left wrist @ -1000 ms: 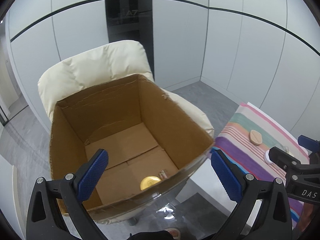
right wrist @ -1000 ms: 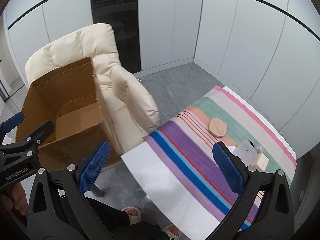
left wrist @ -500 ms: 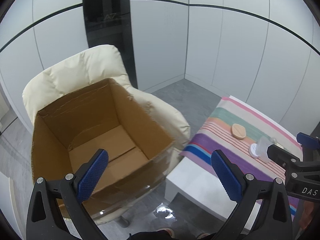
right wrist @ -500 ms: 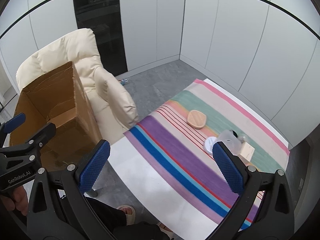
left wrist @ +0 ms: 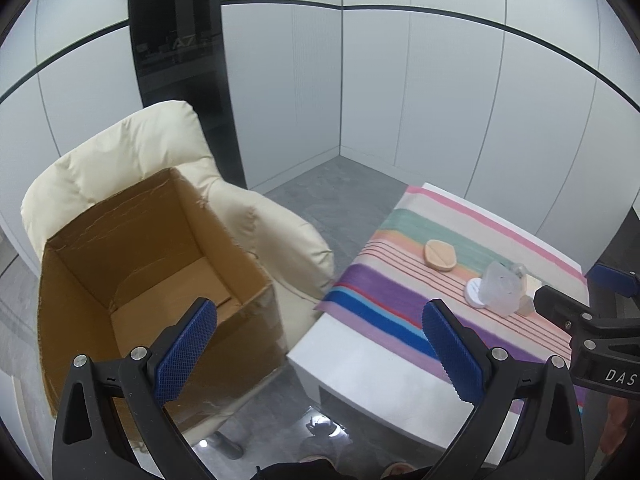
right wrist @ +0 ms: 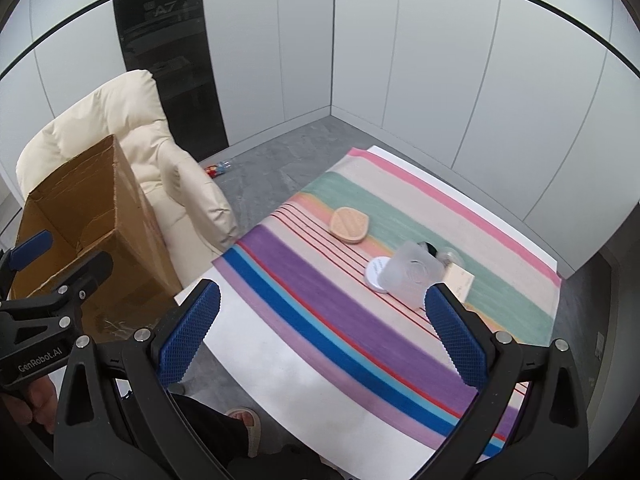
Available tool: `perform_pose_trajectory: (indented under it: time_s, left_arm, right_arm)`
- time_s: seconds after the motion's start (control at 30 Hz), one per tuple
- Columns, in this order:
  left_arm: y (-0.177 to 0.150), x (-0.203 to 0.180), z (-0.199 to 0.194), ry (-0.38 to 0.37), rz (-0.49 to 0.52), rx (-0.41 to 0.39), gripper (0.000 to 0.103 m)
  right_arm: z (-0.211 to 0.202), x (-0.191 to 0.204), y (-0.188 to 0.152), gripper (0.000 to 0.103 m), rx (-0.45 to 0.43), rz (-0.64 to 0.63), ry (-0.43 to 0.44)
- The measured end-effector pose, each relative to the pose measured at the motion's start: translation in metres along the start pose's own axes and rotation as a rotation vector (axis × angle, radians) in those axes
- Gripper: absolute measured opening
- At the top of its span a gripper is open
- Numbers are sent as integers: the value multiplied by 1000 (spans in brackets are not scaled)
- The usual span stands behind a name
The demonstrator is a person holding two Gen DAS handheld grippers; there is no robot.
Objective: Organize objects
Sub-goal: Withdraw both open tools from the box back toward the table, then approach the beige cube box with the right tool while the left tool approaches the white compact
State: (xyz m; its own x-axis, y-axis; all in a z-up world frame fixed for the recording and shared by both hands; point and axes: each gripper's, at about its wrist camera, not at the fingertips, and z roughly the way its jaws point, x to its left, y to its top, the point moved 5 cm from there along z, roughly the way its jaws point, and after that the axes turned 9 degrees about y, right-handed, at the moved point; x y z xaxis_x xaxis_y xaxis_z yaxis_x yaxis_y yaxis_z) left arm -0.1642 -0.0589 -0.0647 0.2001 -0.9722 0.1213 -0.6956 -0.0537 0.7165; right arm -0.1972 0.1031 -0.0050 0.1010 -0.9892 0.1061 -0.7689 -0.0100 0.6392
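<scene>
Cardboard box (left wrist: pixel 132 272) is seen at the lower left of the left wrist view, open-topped and seated on a cream armchair (left wrist: pixel 120 156). The left gripper (left wrist: pixel 320 344) is held spread and empty, its left pad in front of the box's near wall and its right pad over the striped cloth (right wrist: pixel 320 300) on the white table (right wrist: pixel 280 364). The right gripper (right wrist: pixel 320 328) is likewise held wide apart with nothing between its pads.

The remaining items are grouped right of centre in the right wrist view: a tan oval piece (right wrist: pixel 349 225), a translucent plastic cup (right wrist: pixel 412 274) lying tilted, a white round lid (right wrist: pixel 378 274) touching the cup, and a pale wooden block (right wrist: pixel 460 280) just behind it. The cup cluster lies up and right of the right gripper's midpoint, close above its right pad; the oval's long axis runs roughly left to right. The right gripper is judged the nearer, so the next pick probably falls to it, with the box well apart to the left.
</scene>
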Motion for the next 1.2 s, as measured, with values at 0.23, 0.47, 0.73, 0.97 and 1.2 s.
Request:
perform_pose_trajectory:
  time_s: [0.23, 0.47, 0.73, 0.97, 1.2]
  left_arm:
    - [0, -29, -3, -32, 30, 1, 103]
    - [0, -54, -7, -60, 57, -2, 103]
    - [-2, -81, -10, -95, 94, -2, 103]
    - [-4, -105, -14, -126, 121, -2, 103]
    - [-7, -128, -17, -155, 150, 2, 103]
  right_arm:
    - [-10, -26, -9, 103, -3, 35, -28]
    - [-19, -51, -17, 103, -5, 67, -54]
    - [-29, -76, -27, 103, -8, 103, -81]
    - [-38, -94, -37, 103, -9, 127, -103]
    - [-48, -112, -46, 103, -10, 151, -123]
